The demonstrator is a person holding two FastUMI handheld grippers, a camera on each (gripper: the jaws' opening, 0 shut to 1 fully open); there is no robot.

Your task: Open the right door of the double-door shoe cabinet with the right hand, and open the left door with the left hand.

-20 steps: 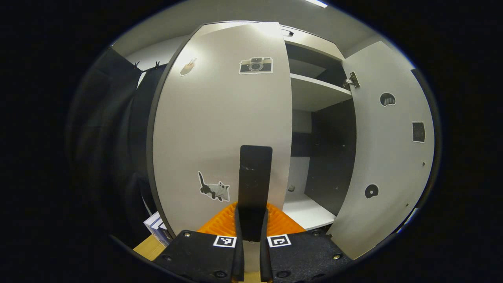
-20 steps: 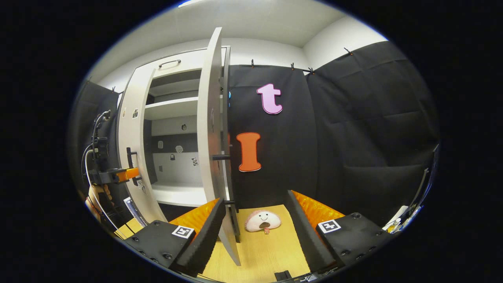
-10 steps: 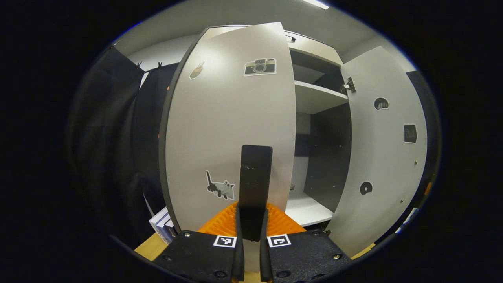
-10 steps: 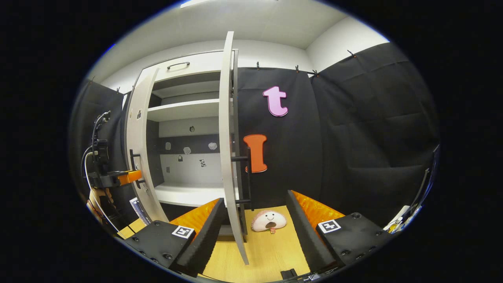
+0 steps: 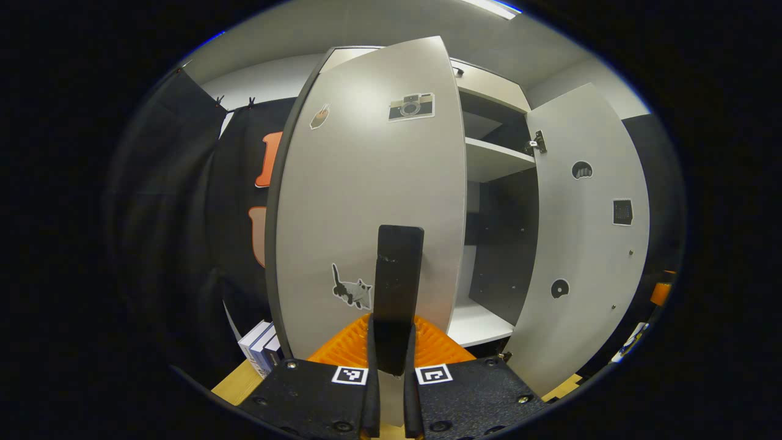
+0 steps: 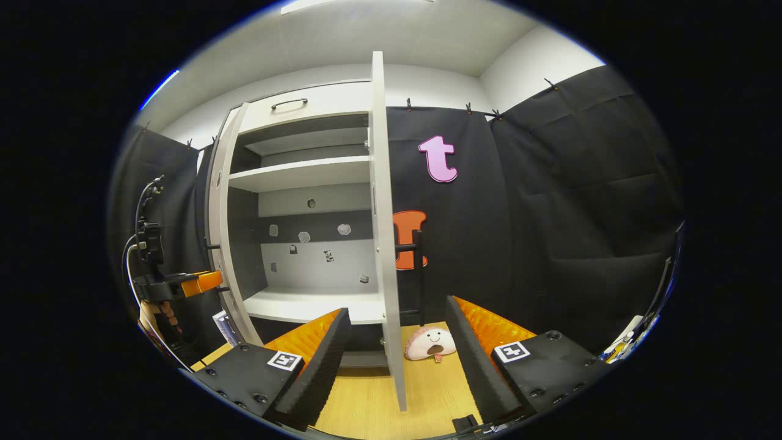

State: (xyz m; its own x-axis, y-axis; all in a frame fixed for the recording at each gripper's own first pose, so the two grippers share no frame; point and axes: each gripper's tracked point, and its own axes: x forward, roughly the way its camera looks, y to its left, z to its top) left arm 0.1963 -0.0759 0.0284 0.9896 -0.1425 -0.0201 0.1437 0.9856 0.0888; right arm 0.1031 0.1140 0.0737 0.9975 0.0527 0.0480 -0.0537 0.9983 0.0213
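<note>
Both doors of the shoe cabinet (image 6: 305,116) stand swung out. In the left gripper view, the left gripper (image 5: 391,366) has its jaws drawn narrow, both fingers pressed on the dark bar handle (image 5: 398,278) of the left door (image 5: 366,201), which rises straight up from between them. The door's pale face spreads just beyond the jaws, with a cat sticker (image 5: 353,292) left of the handle and a camera sticker (image 5: 412,106) high above. To the right of the jaws the cabinet's inside lies bare to view, a white shelf (image 5: 495,160) up high and the white bottom board (image 5: 479,322) near the fingertips. Farther right stands the right door (image 5: 586,244), its inner face turned toward the camera, a hinge (image 5: 535,143) at its upper edge. Books (image 5: 261,349) stand low to the left of the jaws.

In the right gripper view, the right gripper (image 6: 394,360) holds its jaws wide, gripping nothing. The right door's edge (image 6: 383,244) rises upright from between the fingers, its black handle (image 6: 416,275) just to the right of it. A pink plush toy (image 6: 431,342) lies on the wooden floor (image 6: 366,403) between the fingers, beyond the door. Far left of the jaws, the left gripper (image 6: 183,285) sits at the left door (image 6: 226,244).
</note>
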